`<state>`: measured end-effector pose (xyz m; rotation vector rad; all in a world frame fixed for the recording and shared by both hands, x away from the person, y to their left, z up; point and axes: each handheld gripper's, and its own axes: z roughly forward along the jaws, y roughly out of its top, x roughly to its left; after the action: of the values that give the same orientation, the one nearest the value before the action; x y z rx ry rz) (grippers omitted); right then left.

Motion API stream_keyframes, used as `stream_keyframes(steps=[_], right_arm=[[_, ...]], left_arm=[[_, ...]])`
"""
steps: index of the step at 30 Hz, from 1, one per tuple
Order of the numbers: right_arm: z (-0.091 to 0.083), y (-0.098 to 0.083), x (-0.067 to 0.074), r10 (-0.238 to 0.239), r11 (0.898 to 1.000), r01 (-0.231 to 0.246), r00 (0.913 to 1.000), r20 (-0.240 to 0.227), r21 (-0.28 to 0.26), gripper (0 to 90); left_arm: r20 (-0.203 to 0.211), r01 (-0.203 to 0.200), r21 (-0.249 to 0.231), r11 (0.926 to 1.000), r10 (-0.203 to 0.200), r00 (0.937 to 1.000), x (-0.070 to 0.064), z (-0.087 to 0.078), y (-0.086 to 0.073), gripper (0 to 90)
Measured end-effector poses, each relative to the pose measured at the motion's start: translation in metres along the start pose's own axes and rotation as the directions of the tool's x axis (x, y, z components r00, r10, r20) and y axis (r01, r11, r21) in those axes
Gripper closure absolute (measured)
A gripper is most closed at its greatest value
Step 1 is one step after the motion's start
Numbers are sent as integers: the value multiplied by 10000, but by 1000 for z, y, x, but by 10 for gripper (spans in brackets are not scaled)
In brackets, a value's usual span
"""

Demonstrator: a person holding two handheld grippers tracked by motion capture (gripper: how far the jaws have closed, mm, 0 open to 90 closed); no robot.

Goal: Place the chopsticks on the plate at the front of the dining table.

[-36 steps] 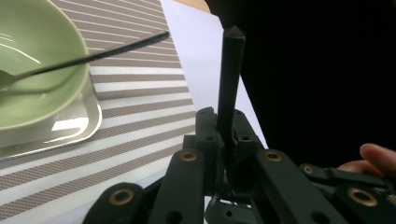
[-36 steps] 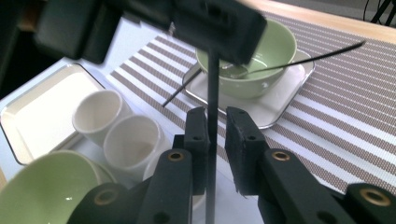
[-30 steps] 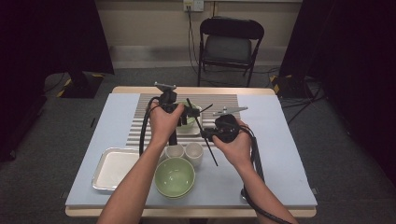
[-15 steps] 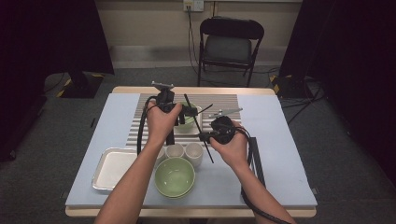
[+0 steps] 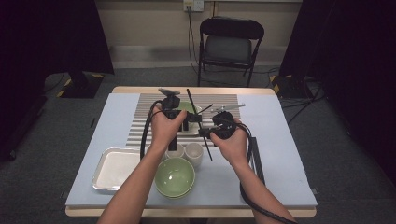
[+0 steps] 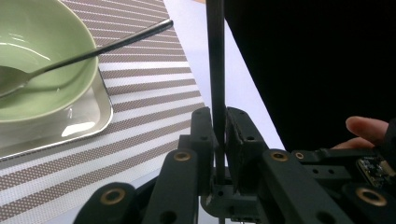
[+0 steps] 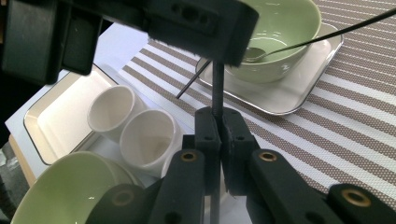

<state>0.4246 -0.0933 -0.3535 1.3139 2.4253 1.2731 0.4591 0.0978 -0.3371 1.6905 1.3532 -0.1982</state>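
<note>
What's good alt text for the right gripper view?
The right gripper is shut on a thin dark chopstick above a striped placemat, with two white cups and a green bowl holding a spoon on a metal tray behind.

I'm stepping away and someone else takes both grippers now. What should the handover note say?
Left gripper: shut on a dark chopstick.
Right gripper: shut on a dark chopstick, likely the same one.
Things: green bowl with a spoon on the far tray; two white cups, another green bowl and an empty tray nearer the person.
Done: stick lifted off the table.
Left: probably set it down.
</note>
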Motion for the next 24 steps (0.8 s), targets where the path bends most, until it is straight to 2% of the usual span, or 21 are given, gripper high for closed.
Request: stream_keyframes(steps=[4, 7, 13, 18, 24], right_arm=[[1, 0, 0, 97, 9999, -97, 10000, -25, -31, 865], [1, 1, -1, 105, 9999, -105, 9999, -77, -84, 864], [2, 1, 1, 72, 9999, -73, 9999, -89, -125, 854], [1, 2, 5, -216, 9997, 214, 9996, -154, -139, 759], [1, 2, 7, -365, 9993, 363, 9991, -195, -85, 712]], left_arm=[[-11, -117, -28, 9999, 117, 9999, -1, 0, -1, 836], [163, 20, -100, 9999, -19, 9999, -1, 0, -1, 852], [132, 78, -196, 9998, -75, 9999, 0, 0, -1, 857], [167, 168, -276, 9995, -163, 9997, 2, -1, 2, 859], [79, 234, -246, 9994, -232, 9997, 3, 1, 4, 859]])
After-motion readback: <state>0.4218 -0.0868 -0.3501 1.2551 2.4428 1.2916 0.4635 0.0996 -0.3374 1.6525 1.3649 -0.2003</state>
